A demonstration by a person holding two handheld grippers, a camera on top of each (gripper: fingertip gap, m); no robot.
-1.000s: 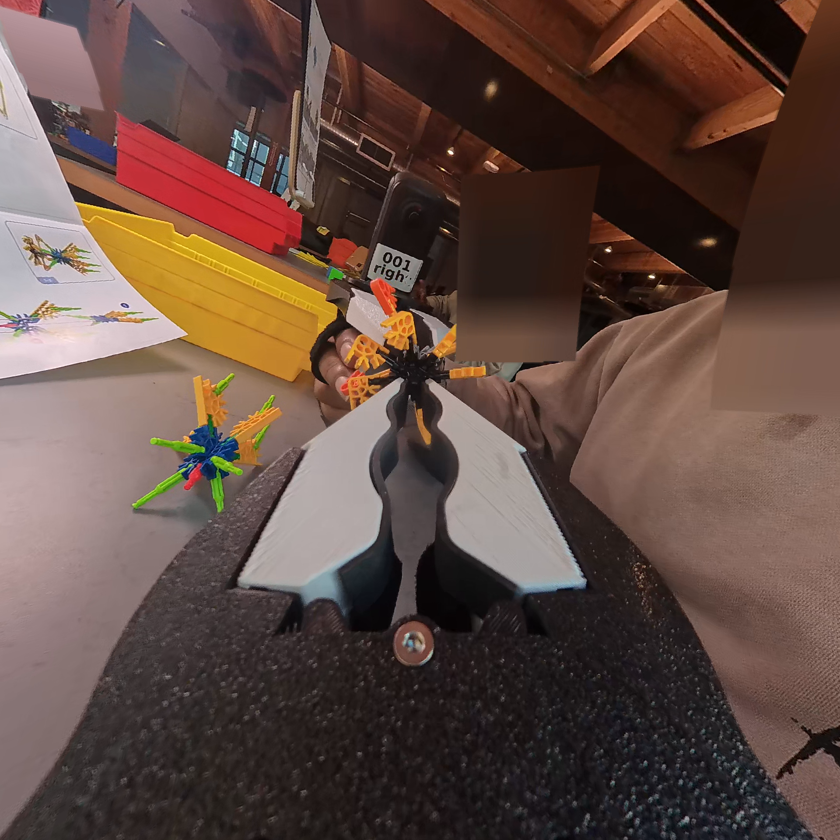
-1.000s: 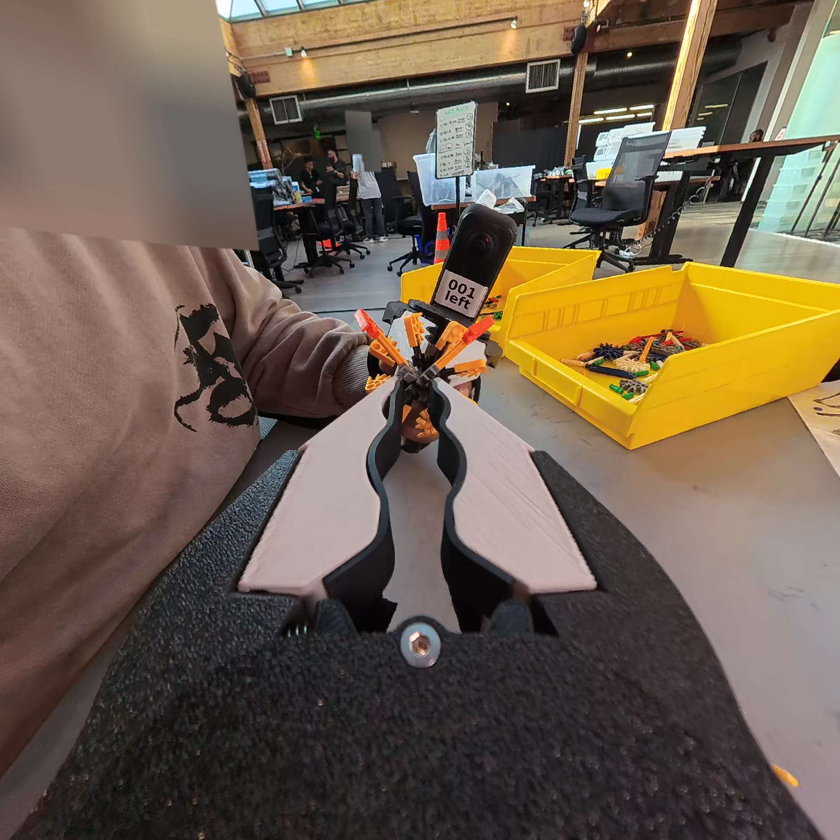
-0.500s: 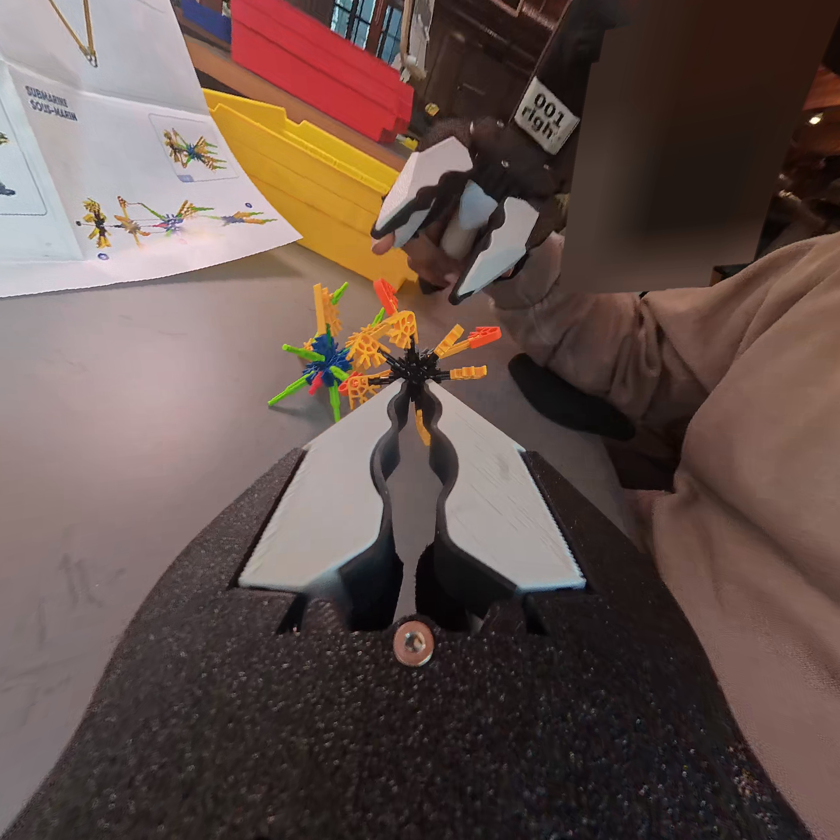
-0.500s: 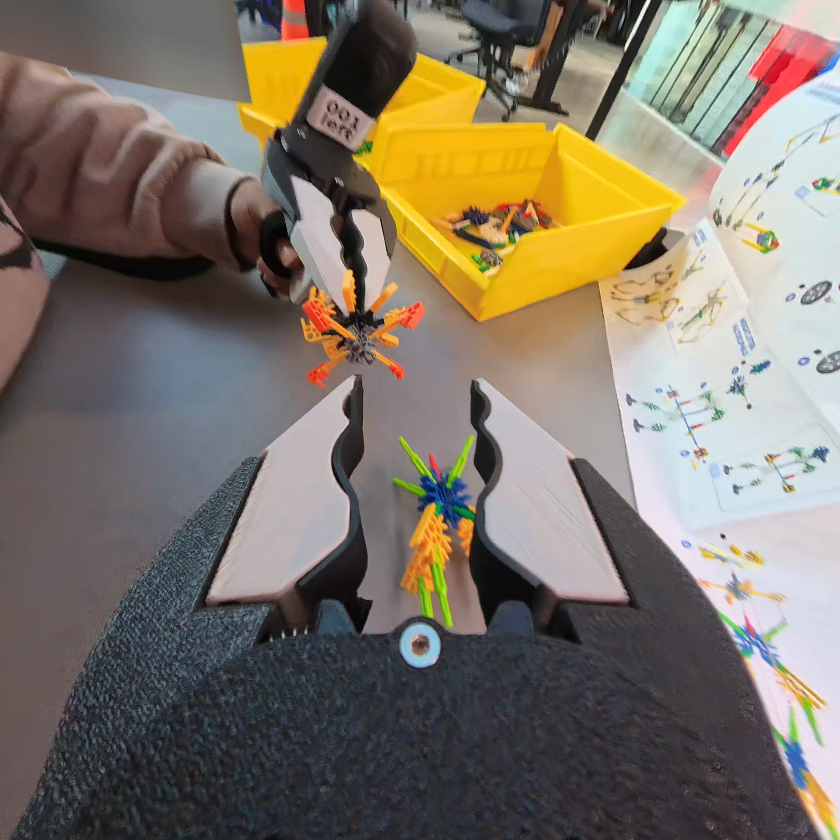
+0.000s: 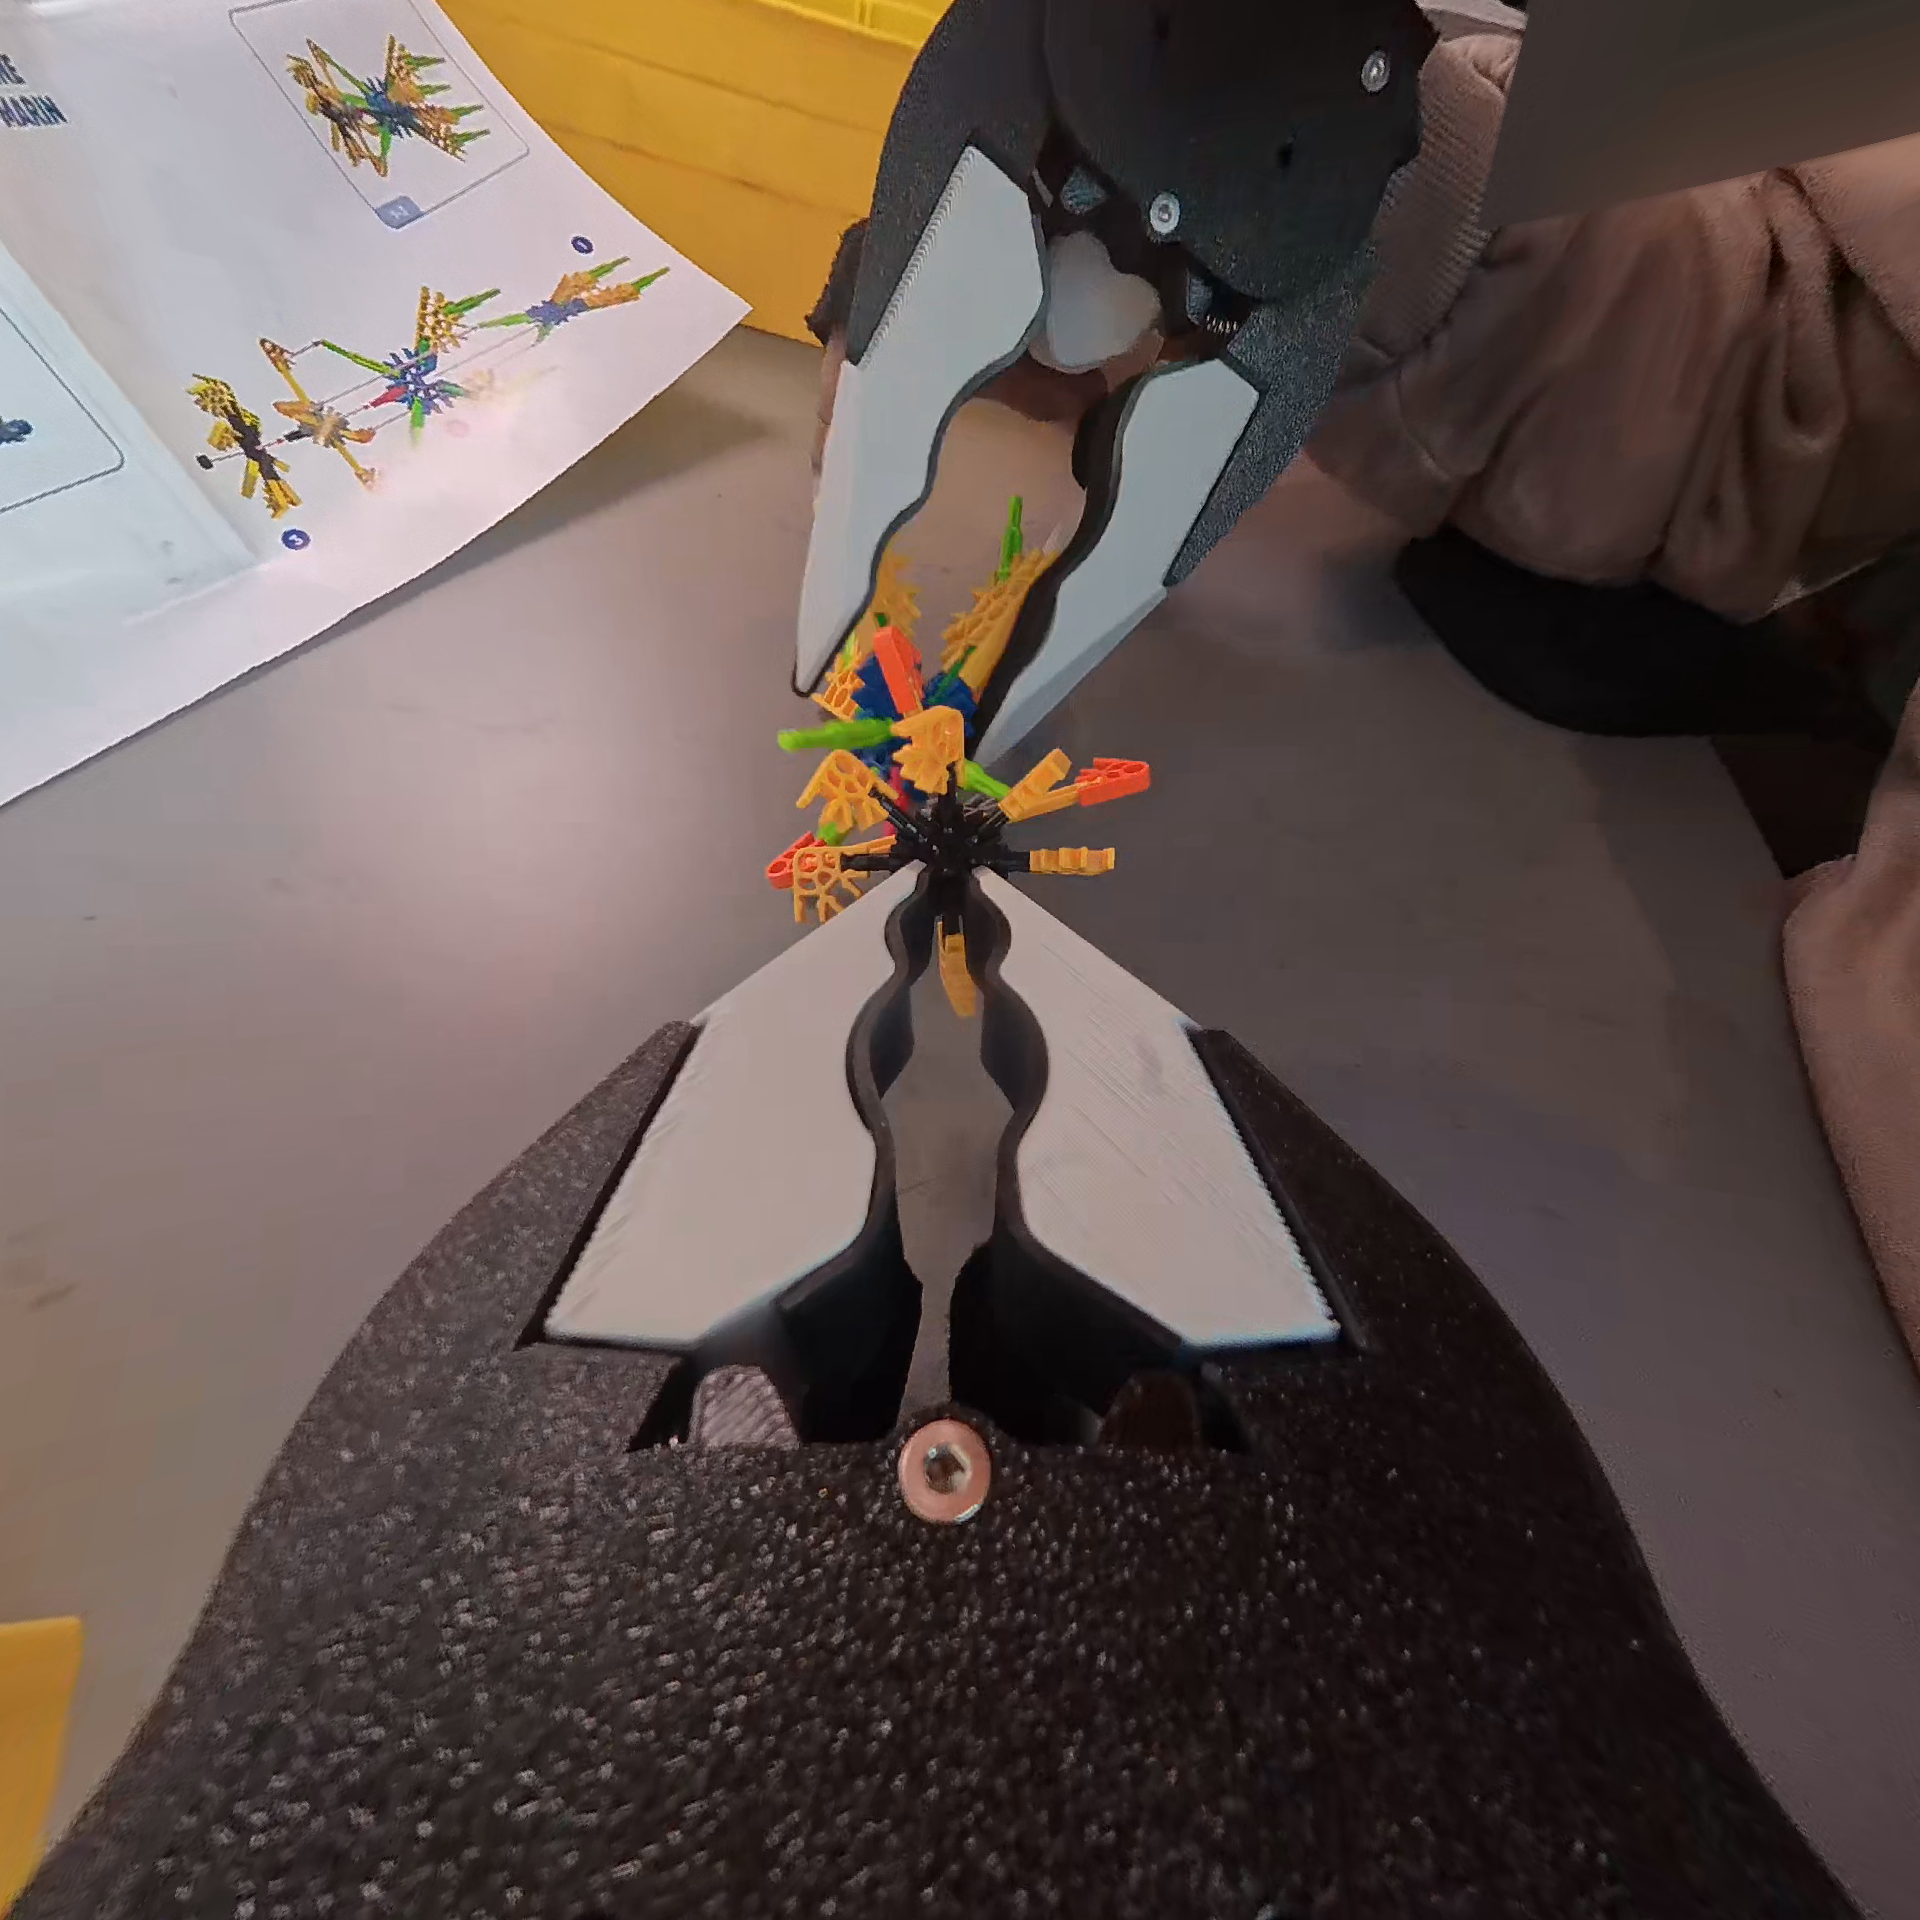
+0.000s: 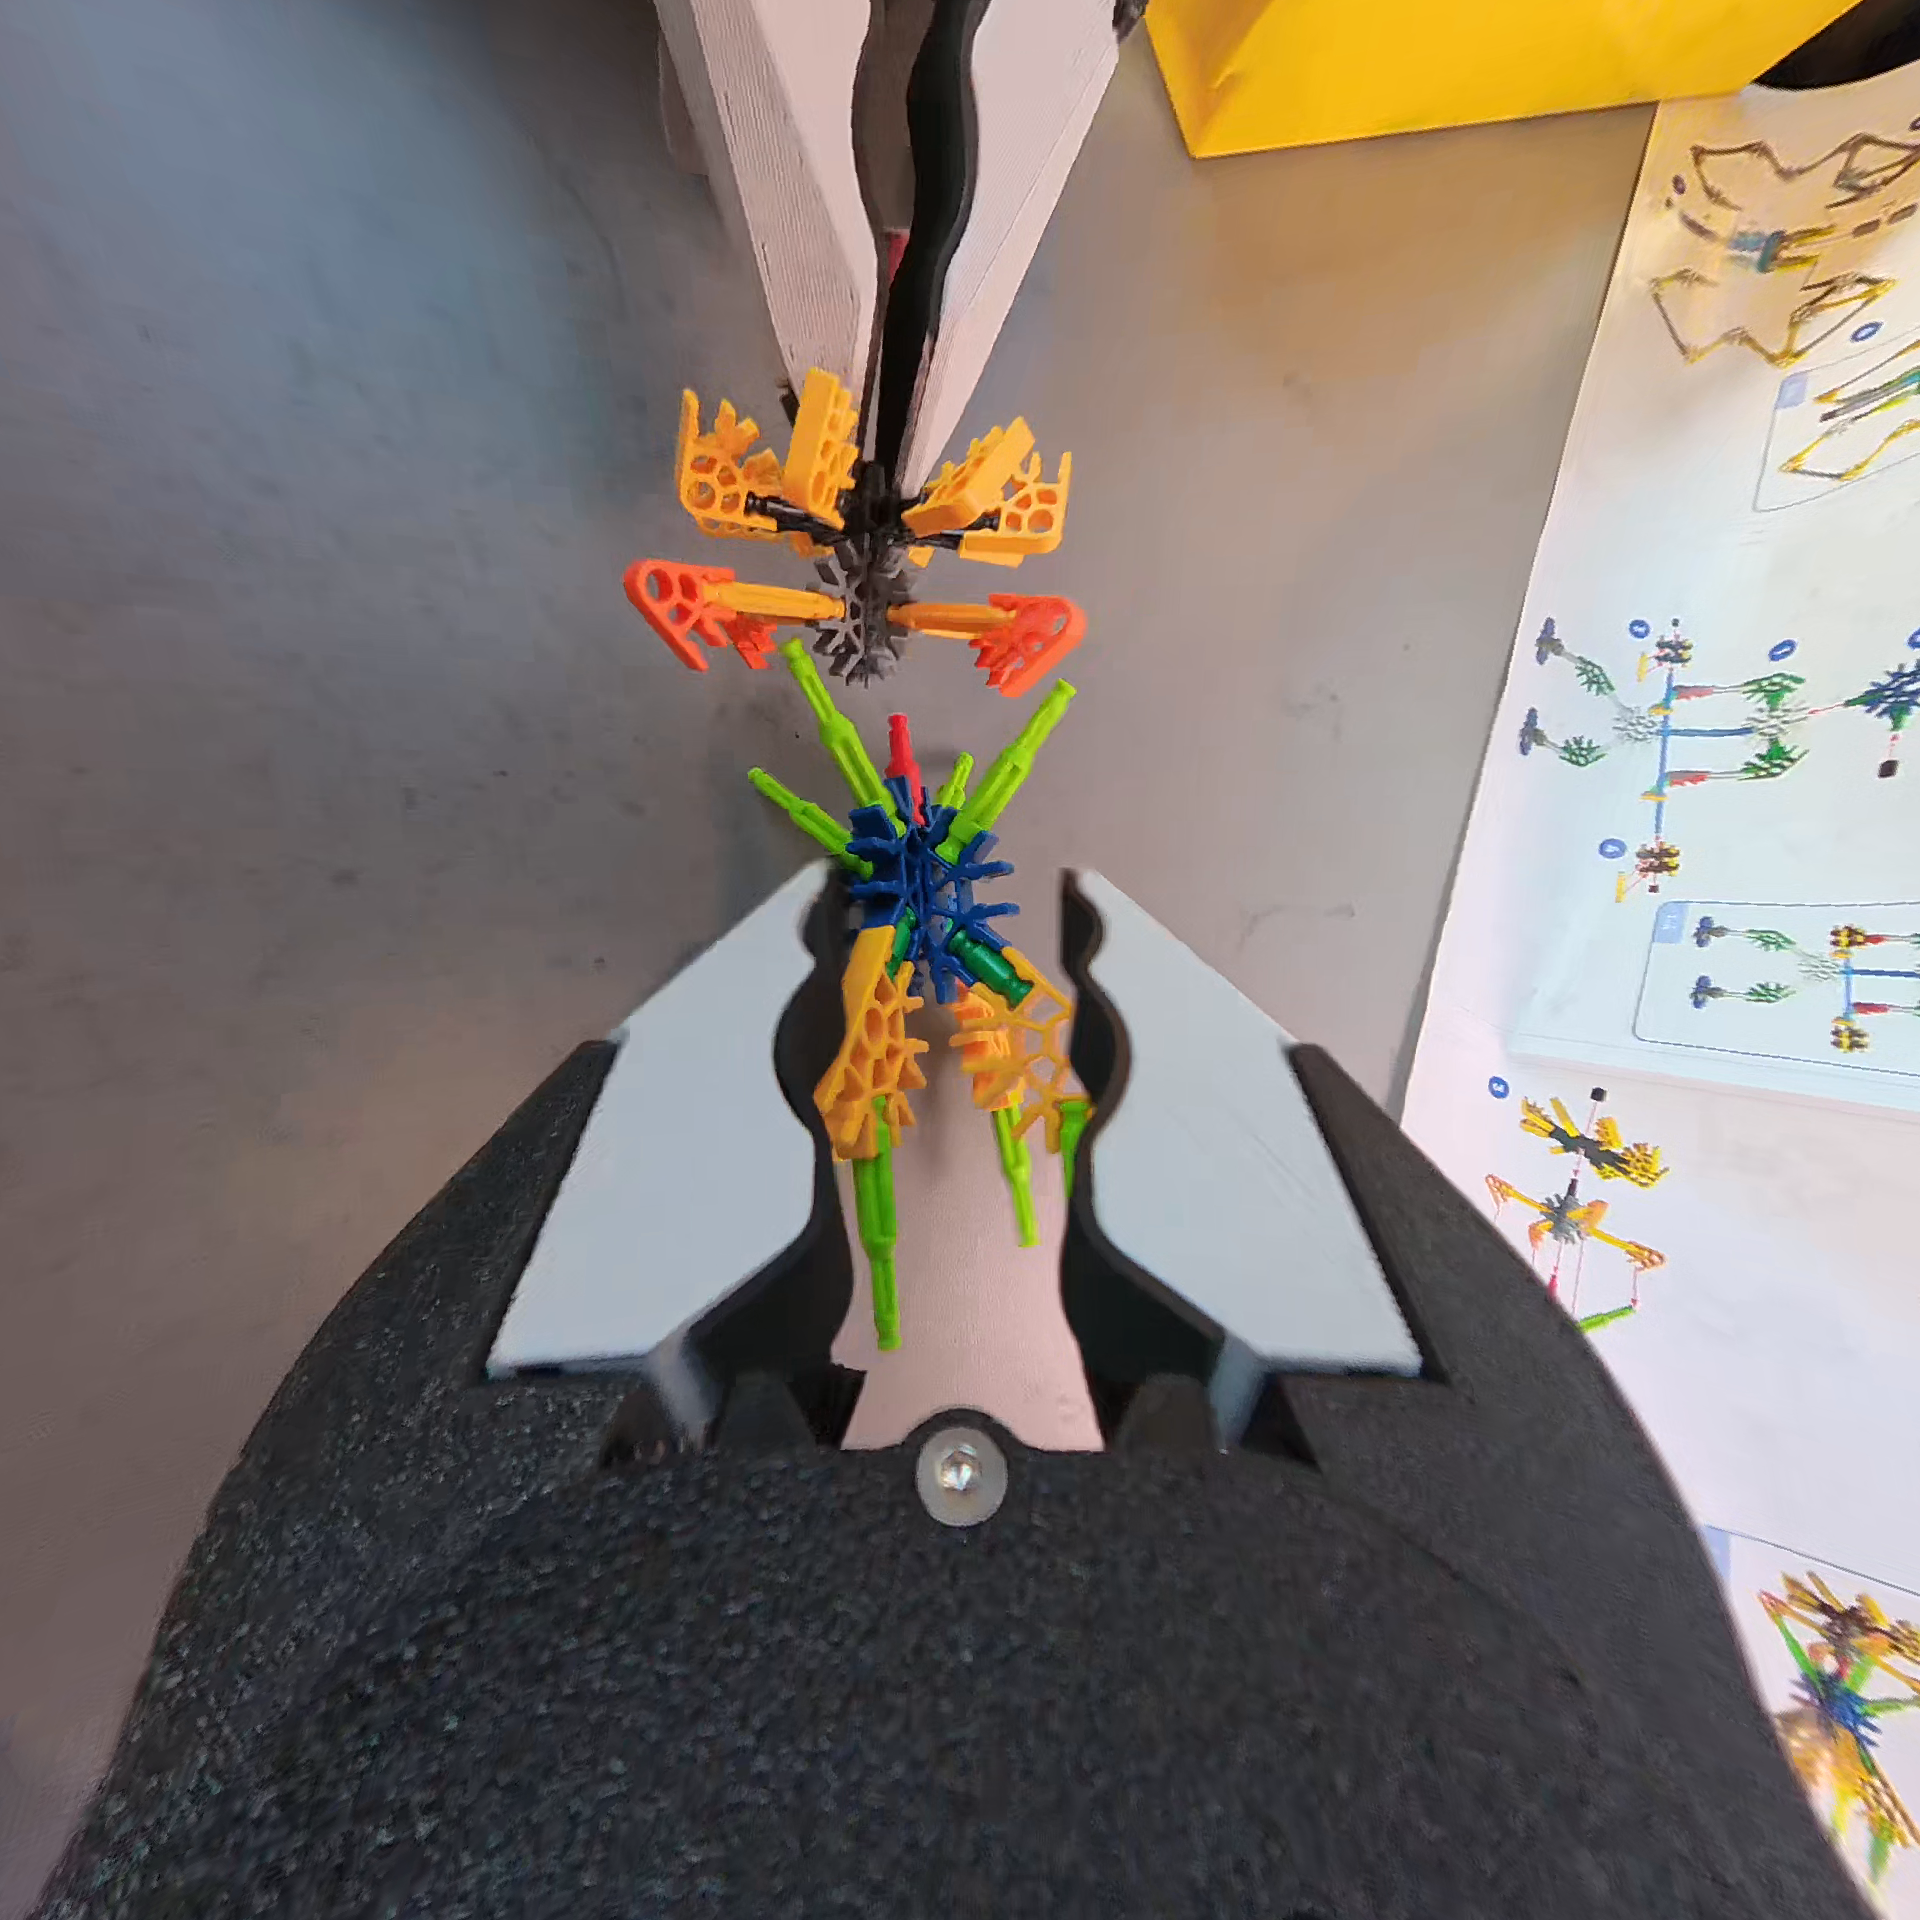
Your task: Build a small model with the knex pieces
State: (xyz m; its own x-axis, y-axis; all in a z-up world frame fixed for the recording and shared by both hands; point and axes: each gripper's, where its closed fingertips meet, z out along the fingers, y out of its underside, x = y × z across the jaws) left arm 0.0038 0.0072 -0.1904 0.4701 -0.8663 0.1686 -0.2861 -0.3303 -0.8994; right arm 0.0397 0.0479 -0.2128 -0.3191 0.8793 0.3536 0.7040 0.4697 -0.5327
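Note:
My left gripper is shut on a small construction-toy piece with a black hub, yellow rods and orange ends, held just above the grey table. My right gripper is open, and its jaws straddle a second piece with a blue hub, green rods and yellow connectors that lies on the table. In the right wrist view the left gripper comes in from the top with the orange piece a short gap from the blue piece's red tip. In the left wrist view the right gripper stands over the blue piece.
A printed instruction sheet lies on the table; in the right wrist view the sheet is at the right. A yellow bin stands behind and also shows in the right wrist view. A person's tan sleeve is at the right.
The right gripper let go of the orange piece, opened, and came down around the blue piece on the table. The left gripper lowered the orange piece next to it.

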